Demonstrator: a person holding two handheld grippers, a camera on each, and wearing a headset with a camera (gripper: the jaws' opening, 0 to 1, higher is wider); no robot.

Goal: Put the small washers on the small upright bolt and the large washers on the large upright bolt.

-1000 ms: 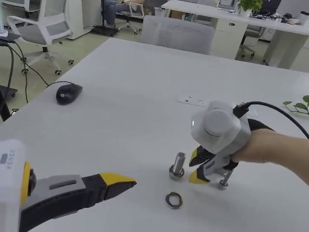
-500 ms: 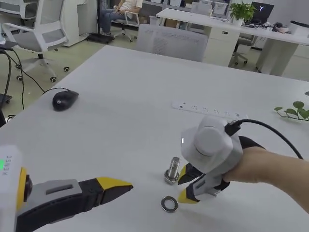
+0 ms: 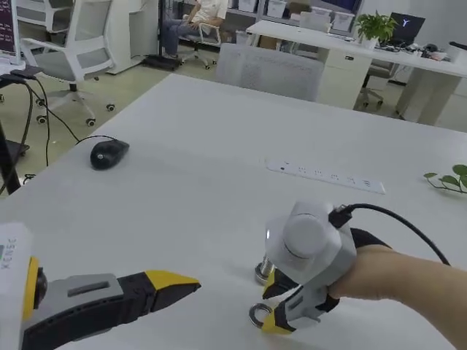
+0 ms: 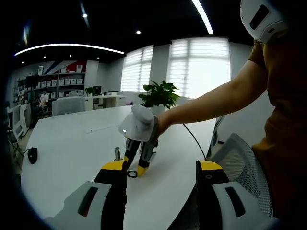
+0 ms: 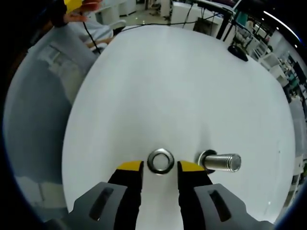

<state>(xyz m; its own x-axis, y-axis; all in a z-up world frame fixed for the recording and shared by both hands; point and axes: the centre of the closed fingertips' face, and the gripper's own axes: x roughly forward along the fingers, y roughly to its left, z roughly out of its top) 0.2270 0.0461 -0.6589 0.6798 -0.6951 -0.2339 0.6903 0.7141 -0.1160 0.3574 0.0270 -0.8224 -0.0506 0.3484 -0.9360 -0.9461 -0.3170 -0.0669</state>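
Right gripper (image 3: 269,303) has dropped onto the loose washer (image 5: 160,161).
Jaws open, tips either side of washer, lying flat on bench (image 3: 204,160) nr front edge, just beside upright lg bolt (image 5: 220,162); left gripper (image 4: 162,166) hovers apart, jaws open.

Head view: evenly bright and sharp, faint soft shadows on the white table (image 3: 190,168). Left gripper view: dim, backlit by windows (image 4: 201,67); ceiling strips (image 4: 201,17) glare at top. Right gripper view: washer (image 5: 160,161) glints; edges bend.
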